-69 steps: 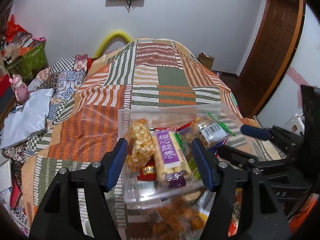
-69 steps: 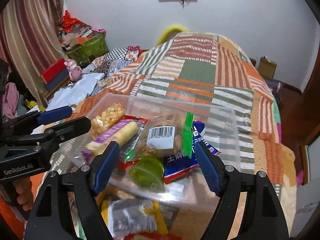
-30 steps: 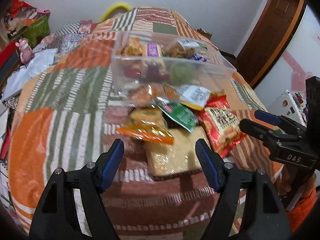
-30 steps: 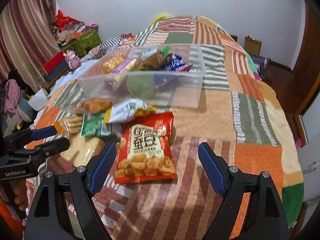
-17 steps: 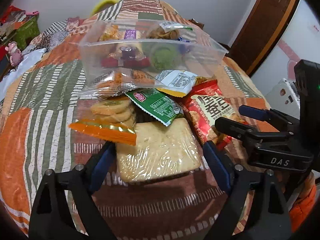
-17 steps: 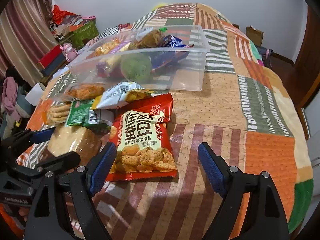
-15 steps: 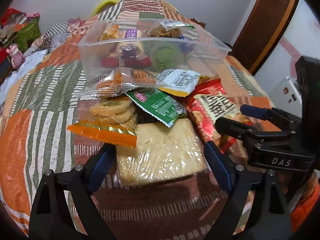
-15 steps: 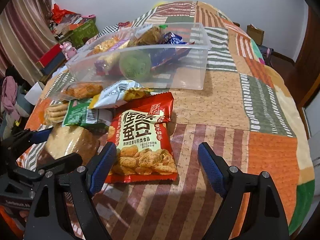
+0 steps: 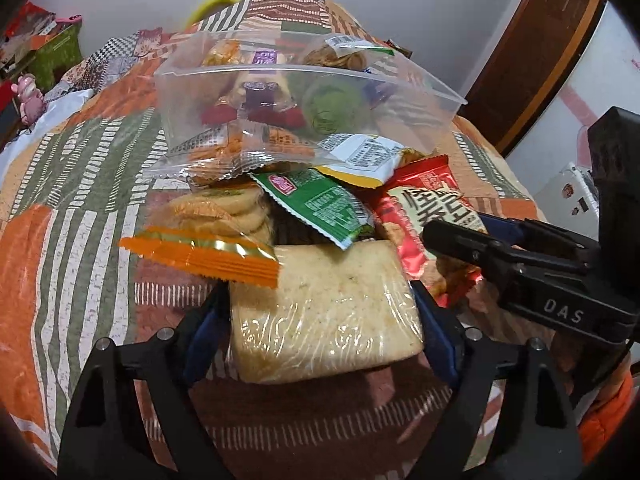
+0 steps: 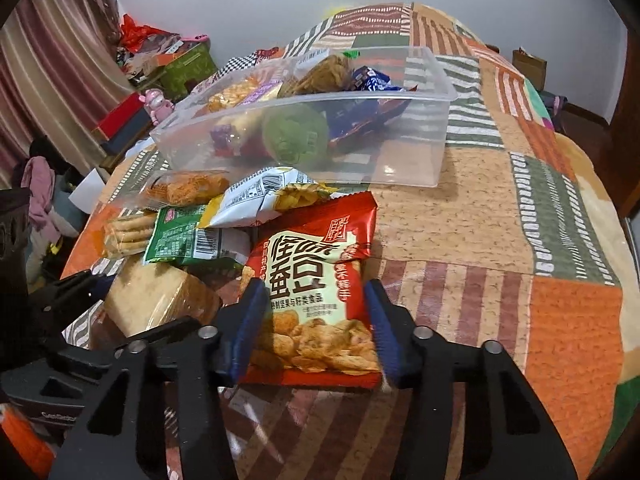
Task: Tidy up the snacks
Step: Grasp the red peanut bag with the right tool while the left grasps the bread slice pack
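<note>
Your right gripper (image 10: pixel 316 320) is closing around the red snack bag (image 10: pixel 316 280) lying on the bed (image 10: pixel 460 220); the crinkly foil could slip or buckle. Your left gripper (image 9: pixel 320 320) is closing around the wrapped cracker block (image 9: pixel 324 312), with the fingers (image 9: pixel 436 344) at its sides; squeezing hard may crush it. Both grippers angle steeply down, just short of the clear bin (image 10: pixel 400 160).

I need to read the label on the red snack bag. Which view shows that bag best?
The right wrist view: the red snack bag lies face up and whole between the closing right gripper pads. In the left wrist view that bag is partly covered by the right gripper and the green packet.
</note>
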### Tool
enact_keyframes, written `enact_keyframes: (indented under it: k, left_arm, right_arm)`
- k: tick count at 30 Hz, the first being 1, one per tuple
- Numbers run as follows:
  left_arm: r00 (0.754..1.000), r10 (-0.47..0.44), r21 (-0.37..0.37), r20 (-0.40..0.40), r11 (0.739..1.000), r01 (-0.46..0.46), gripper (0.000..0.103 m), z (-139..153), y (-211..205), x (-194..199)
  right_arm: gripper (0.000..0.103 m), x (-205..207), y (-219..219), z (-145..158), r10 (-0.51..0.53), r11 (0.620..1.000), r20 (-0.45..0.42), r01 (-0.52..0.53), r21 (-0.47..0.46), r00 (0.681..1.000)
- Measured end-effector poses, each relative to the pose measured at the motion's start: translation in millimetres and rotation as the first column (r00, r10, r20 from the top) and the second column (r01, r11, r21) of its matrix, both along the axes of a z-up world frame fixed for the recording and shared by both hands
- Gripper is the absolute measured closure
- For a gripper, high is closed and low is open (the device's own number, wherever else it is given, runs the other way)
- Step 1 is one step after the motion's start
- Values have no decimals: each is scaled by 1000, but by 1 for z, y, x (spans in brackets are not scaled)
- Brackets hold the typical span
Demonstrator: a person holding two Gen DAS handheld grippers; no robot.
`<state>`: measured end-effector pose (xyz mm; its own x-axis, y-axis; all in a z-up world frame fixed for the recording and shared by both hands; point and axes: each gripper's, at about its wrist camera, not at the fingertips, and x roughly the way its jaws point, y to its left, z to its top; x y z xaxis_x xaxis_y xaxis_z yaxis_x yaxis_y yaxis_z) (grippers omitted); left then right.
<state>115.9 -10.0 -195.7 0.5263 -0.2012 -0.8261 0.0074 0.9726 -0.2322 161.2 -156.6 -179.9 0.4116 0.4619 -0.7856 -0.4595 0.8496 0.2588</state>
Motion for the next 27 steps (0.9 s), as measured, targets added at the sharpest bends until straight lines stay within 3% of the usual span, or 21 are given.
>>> enact_keyframes:
  k: [9,19,23,27]
  left_arm:
    - [999,-3,-4,53,1000,3,19,24,-9,-17]
    - [992,-5,-4,127,1000,6,19,55,-17,-31]
    - [990,-1,-5,143,1000,2,19,62,-17,-31]
    - [989,4,-2,148,1000,-3,19,64,-15,-27]
  right_arm:
    - [78,-11,-12,16,-8,999,40,6,37,999]
    - [80,-23,-30,26,-46,999,72,45,23,996]
    - [75,-22,-30,19,-51,999,46,52,-14,998]
    - [55,-19,-22,7,-41,999,9,42,-33,999]
